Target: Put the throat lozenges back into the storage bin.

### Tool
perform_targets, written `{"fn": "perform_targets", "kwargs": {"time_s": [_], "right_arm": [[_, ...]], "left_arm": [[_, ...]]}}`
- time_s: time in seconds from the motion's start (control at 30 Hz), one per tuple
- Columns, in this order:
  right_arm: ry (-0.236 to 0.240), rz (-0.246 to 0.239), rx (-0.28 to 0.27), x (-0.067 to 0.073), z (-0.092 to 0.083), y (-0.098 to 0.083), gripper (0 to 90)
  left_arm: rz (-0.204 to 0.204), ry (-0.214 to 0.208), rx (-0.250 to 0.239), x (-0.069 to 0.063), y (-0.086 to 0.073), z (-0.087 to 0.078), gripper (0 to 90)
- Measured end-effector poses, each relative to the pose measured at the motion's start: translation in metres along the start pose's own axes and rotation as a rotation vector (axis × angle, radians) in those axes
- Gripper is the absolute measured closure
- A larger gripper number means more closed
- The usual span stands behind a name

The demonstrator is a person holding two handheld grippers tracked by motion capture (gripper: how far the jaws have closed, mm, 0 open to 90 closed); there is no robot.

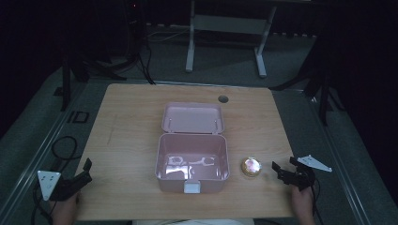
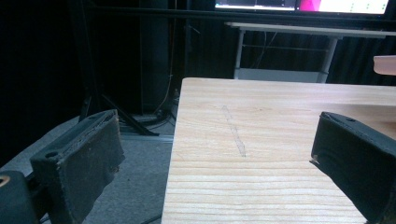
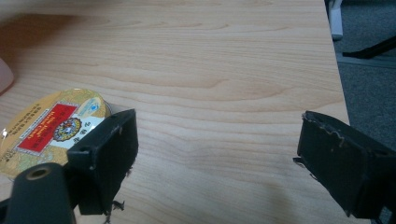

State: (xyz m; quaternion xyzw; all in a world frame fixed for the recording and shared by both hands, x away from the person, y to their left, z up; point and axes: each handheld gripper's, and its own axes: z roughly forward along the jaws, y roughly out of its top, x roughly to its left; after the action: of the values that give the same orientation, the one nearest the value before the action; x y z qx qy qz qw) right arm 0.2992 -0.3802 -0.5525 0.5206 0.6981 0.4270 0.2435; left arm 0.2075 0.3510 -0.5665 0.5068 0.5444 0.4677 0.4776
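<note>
Pink lunch box (image 1: 192, 161), one only, sits open at the middle of a wooden table (image 1: 131, 117), its lid (image 1: 193, 117) tilted back on the far side and a white latch (image 1: 191, 187) on its near wall. Pale shapes lie on its floor; in the dim high view they may be reflections or small items, and which cannot be told.

One round gold tin (image 1: 251, 167) rests on the table just to the right of the box, apart from it. The right gripper view brings it close (image 3: 44, 130): a gold lid with a red label and a round emblem, its text too small to read. That detail is lost from above.

Two grippers are held by a person, one per hand. The left gripper (image 1: 77, 178) hovers at the near left edge of the table, well apart from the box; its own view shows its jaws spread wide over bare wood and the floor beyond. The right gripper (image 1: 288, 171) sits near the right edge, just beside the tin; its jaws are also spread wide with nothing between them, the left one partly covering the tin's edge.
</note>
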Motion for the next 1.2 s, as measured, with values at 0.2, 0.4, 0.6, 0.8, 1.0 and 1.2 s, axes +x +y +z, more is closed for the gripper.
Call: {"fn": "perform_targets", "kwargs": {"time_s": [0.2, 0.4, 0.6, 0.8, 1.0, 1.2], "right_arm": [[0.047, -0.042, 0.089, 0.0, 0.005, 0.004, 12.4], [0.15, -0.165, 0.23, 0.0, 0.004, 0.008, 12.4], [0.272, -0.348, 0.474, 0.007, -0.002, 0.023, 12.5], [0.308, -0.482, 0.69, 0.02, -0.004, 0.04, 12.4], [0.31, -0.566, 0.935, 0.03, 0.0, 0.046, 12.8], [0.316, -0.608, 1.095, 0.037, 0.002, 0.05, 13.1]], "left_arm": [[-0.006, 0.002, -0.001, 0.0, 0.0, 0.0, 2.4], [-0.009, 0.003, -0.002, 0.001, 0.0, 0.0, 2.4], [-0.009, 0.003, -0.001, 0.001, 0.0, 0.0, 2.5], [-0.01, 0.003, -0.001, 0.001, 0.0, 0.0, 2.4], [-0.013, 0.002, -0.002, 0.001, 0.0, 0.0, 2.4], [-0.015, 0.002, -0.001, 0.001, 0.0, 0.0, 2.5]]}}
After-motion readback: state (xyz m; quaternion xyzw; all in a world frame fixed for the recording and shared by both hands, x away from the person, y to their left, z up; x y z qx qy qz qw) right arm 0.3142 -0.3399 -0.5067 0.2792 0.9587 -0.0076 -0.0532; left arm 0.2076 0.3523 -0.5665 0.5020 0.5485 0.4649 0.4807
